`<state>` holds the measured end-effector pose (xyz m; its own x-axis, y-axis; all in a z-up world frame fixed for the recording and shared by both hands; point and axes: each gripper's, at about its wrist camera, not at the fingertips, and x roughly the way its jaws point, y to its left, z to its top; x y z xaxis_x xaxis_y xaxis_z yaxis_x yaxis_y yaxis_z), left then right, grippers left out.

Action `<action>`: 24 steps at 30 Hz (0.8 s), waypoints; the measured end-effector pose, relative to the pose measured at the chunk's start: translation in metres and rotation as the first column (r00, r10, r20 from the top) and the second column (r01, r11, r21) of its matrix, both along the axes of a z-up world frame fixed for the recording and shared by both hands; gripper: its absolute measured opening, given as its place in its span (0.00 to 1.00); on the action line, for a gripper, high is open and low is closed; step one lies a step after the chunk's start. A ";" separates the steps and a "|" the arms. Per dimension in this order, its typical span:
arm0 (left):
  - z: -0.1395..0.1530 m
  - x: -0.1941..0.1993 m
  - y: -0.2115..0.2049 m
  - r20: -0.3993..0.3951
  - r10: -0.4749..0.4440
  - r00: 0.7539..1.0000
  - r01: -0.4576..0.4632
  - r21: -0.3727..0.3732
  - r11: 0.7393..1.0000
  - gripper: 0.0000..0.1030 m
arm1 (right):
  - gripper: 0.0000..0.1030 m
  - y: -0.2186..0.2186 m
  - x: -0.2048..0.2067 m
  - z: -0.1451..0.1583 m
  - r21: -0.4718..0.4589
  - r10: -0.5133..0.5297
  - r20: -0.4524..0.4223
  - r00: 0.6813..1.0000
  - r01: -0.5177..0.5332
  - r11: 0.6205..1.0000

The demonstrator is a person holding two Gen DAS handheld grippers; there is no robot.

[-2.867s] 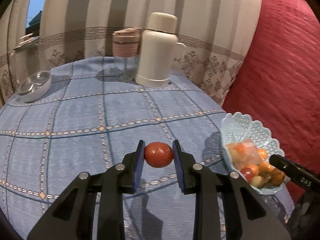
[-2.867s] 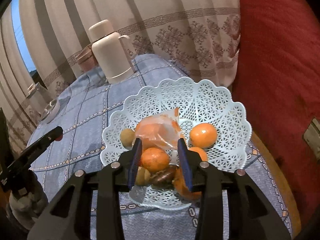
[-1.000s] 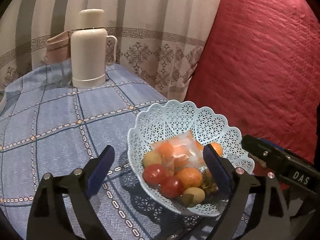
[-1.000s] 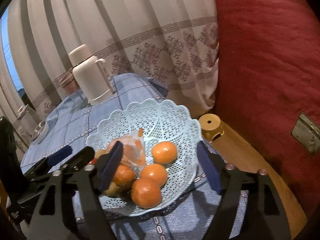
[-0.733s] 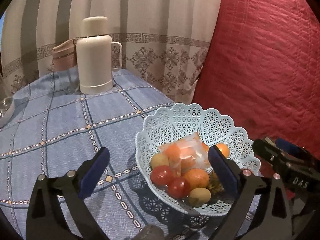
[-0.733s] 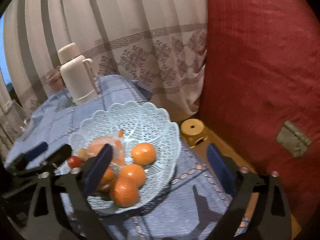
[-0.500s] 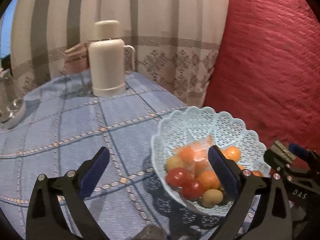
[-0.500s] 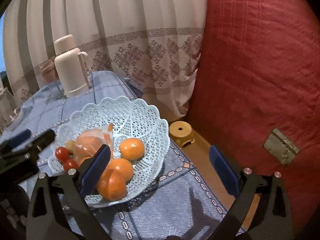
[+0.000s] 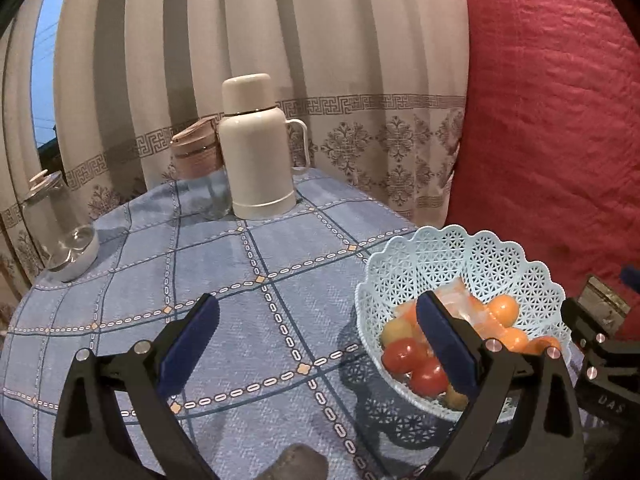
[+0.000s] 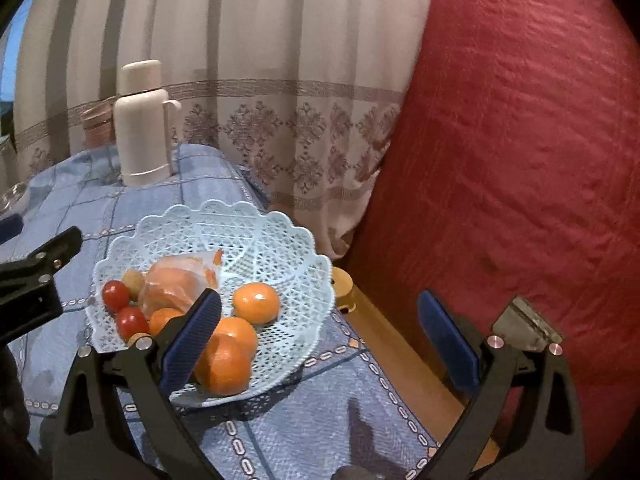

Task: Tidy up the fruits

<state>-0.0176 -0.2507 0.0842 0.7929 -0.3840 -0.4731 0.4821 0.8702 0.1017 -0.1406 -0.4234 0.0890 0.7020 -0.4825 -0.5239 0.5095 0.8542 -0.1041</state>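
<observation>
A pale blue lattice basket (image 9: 460, 248) (image 10: 240, 216) stands at the table's right end. It holds two red tomatoes (image 9: 400, 354) (image 10: 132, 322), several oranges (image 10: 256, 302) (image 9: 502, 308), a small yellowish fruit (image 9: 394, 330) and a clear bag of orange pieces (image 10: 176, 280). My left gripper (image 9: 316, 340) hangs open over the blue cloth, left of the basket, with nothing between its fingers. My right gripper (image 10: 320, 340) is open and empty too; its left finger crosses the basket's near rim and its right finger is out past the table edge.
At the back of the blue checked table (image 9: 240, 280) stand a white thermos (image 9: 256, 148) and a pink-lidded cup (image 9: 196, 156). A glass jar (image 9: 52, 208) sits far left. A red quilted cover (image 10: 520, 160) rises on the right, with a yellow stool (image 10: 344, 284) on the floor below.
The left gripper let go of a tomato and the right an orange; both fruits now lie in the basket. Both jaws spread wide. The left swung away leftward, the right rightward.
</observation>
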 end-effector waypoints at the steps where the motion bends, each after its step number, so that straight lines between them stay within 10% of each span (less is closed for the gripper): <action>1: -0.001 0.000 0.001 -0.001 0.000 1.000 0.000 0.003 1.000 0.95 | 0.97 0.002 0.000 -0.001 -0.002 0.008 -0.002 1.000 -0.008 1.000; 24: -0.010 0.004 -0.003 -0.026 0.006 1.000 -0.005 0.047 0.999 0.95 | 0.97 0.010 0.010 -0.009 -0.009 0.033 -0.029 0.999 -0.033 0.999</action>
